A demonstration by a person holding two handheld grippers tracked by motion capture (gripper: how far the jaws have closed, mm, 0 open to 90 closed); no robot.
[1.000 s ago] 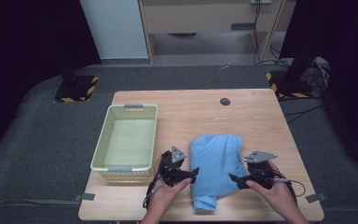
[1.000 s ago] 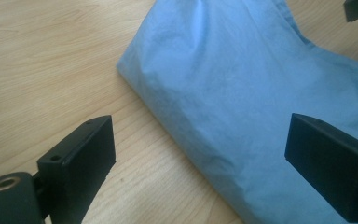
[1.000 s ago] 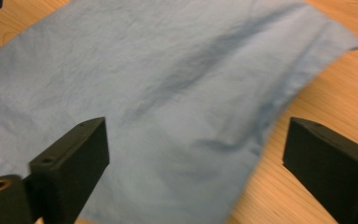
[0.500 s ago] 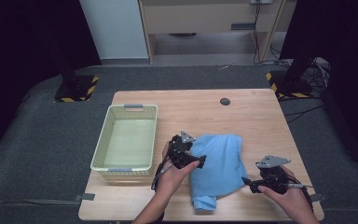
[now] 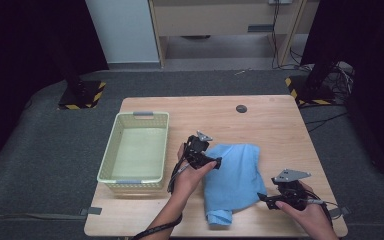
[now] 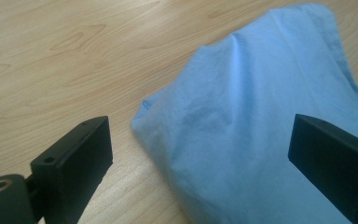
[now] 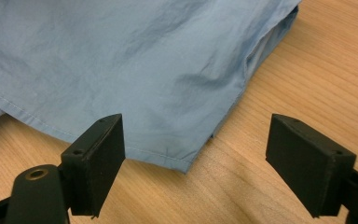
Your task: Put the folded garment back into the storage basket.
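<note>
- Lying folded on the table [image 5: 280, 120], toward its near edge: blue cloth [image 5: 235, 172], right of the basket [image 5: 111, 150].
- Having shifted to the cloth's far left corner: left gripper [image 5: 215, 162], jaws spread, pinching nothing.
- Having backed off to the near right corner: right gripper [image 5: 263, 198], jaws spread after narrowing slightly, cloth edge lying before them.
- Judging: both hands are lining up fresh corner grips for another fold.
</note>
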